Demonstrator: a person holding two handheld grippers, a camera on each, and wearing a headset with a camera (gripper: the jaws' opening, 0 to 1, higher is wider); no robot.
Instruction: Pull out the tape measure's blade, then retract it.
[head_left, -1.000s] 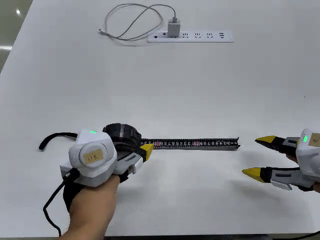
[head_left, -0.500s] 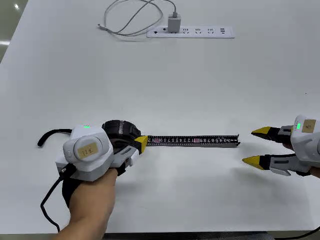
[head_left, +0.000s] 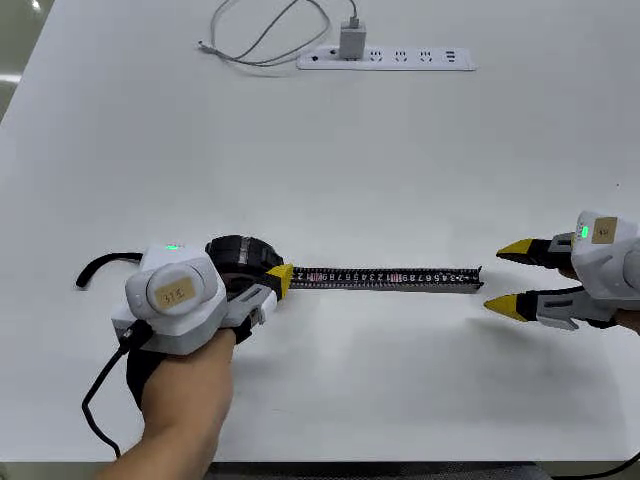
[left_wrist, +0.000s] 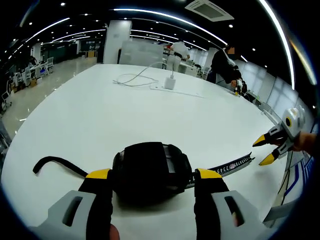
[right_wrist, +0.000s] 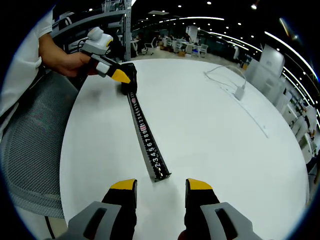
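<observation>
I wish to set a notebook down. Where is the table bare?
The widest bare patch of the table lies between the power strip and the blade. A narrower band runs between the blade and the table's near edge. It is crowded at the tape measure case, gripped by the left tongs, and at the blade's tip, near the right tongs.

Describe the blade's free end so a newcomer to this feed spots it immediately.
On the white table, a black round tape measure case sits clamped in the left gripper. A dark numbered blade runs from it flat across the table toward the open right gripper. Its free end is the tip nearest those yellow-tipped jaws, touching neither.
</observation>
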